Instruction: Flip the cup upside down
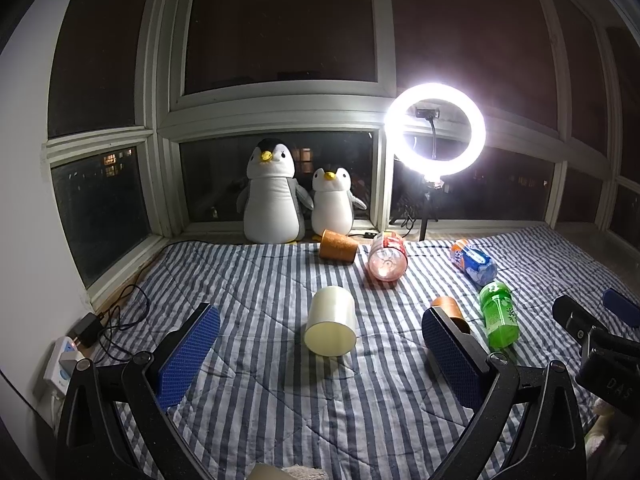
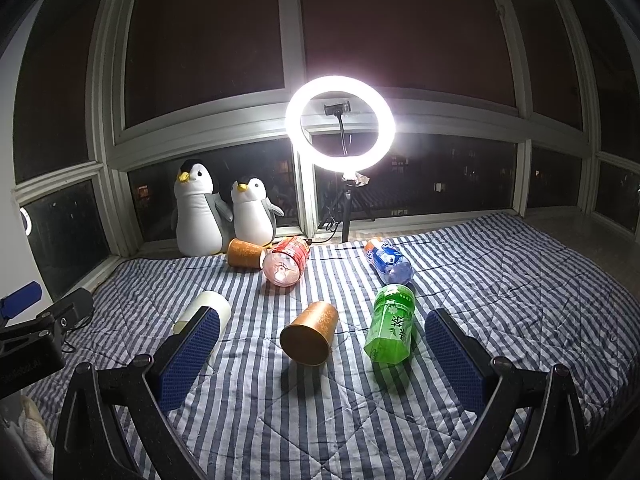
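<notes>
We judge we are still at the approach: both tongs, left (image 1: 320, 354) and right (image 2: 322, 354), gape empty, the white cup (image 1: 331, 326) lying mid-frame between ours, needing a closing grasp next.

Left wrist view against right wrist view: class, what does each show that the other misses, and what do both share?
Only the left: a power strip with its charger at the blanket's edge. Only the right: the brown cup whole, its base facing the camera. Both: the white cup lying on the striped blanket, two plush penguins, the ring light, bottles.
</notes>
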